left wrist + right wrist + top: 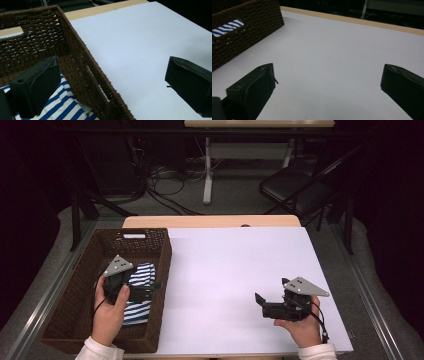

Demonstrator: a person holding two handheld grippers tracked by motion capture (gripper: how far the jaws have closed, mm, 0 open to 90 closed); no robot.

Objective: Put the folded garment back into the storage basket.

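Now, left gripper (150,289): you hold it over the wicker basket (75,312) at the left edge of the tabletop (235,270), its fingers spread wide and gripping nothing.
Left fingers: in the left gripper view one finger (35,87) sits inside the basket just above the cloth, the other (192,85) hangs outside over the white surface, so the basket's right wall (85,72) runs between them.
Striped cloth (139,295): blue-and-white, lying on the basket floor against the right wall, toward the near end; your left gripper hides part of it in the high view.
Right gripper (265,306): you hold it low above the tabletop near the near right corner, pointing left toward the basket.
Right fingers (254,87): wide apart, with bare white surface between them.
Basket seen from the right gripper view: at the upper left, well apart from the fingers, with a strip of the striped cloth (227,28) showing over its rim.
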